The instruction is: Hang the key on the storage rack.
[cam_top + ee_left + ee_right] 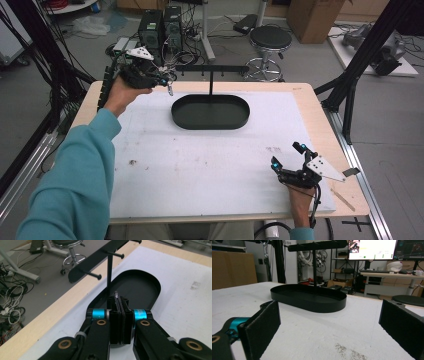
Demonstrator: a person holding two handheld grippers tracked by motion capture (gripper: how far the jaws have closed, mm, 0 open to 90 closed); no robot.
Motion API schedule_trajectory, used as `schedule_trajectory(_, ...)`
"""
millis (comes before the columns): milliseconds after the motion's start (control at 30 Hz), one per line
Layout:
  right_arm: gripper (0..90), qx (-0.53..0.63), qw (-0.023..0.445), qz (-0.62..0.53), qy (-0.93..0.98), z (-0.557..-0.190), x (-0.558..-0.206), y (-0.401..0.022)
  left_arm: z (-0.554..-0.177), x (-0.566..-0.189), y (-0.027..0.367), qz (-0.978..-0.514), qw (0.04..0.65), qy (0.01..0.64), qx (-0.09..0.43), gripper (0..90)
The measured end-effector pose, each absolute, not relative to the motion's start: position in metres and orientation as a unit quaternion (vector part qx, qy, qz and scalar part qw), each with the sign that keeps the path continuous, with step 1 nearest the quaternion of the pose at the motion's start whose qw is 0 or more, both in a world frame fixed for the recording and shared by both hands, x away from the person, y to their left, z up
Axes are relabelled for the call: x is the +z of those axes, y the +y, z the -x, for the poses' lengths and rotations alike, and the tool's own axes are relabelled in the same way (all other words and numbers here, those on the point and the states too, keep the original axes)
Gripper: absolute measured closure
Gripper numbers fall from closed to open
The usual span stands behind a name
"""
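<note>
Looks like a hanging job: the left gripper (167, 86) is hovering at the far left by the black stand (210, 76), jaws pinching something thin, can't tell what; next it needs lining up with a peg (93, 275); the right gripper (286, 162) is sitting wide open, empty, near right, facing the tray (312, 300).

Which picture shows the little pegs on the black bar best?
The left gripper view: the bar is close, and its pegs stick out clearly. The high view shows the bar from above with tiny pegs. The right gripper view shows the bar side-on, pegs hard to see.
</note>
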State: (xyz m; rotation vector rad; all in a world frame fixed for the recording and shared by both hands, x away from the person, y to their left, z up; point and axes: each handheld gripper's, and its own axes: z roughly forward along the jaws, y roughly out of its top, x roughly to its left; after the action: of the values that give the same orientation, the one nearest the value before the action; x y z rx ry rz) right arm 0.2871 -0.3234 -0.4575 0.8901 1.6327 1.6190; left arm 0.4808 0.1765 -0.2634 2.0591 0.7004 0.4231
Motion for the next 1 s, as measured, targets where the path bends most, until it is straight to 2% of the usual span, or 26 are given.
schedule_trajectory(533,3.0,0.619,0.332,-0.341,0.624,-0.287,-0.458,-0.323,-0.513,-0.253,0.147,-0.839,0.445,0.267,0.161,88.4)
schedule_trajectory(1000,3.0,0.619,0.332,-0.342,0.624,-0.287,-0.458,-0.323,-0.525,-0.267,0.142,-0.847,0.427,0.277,0.157,88.3)
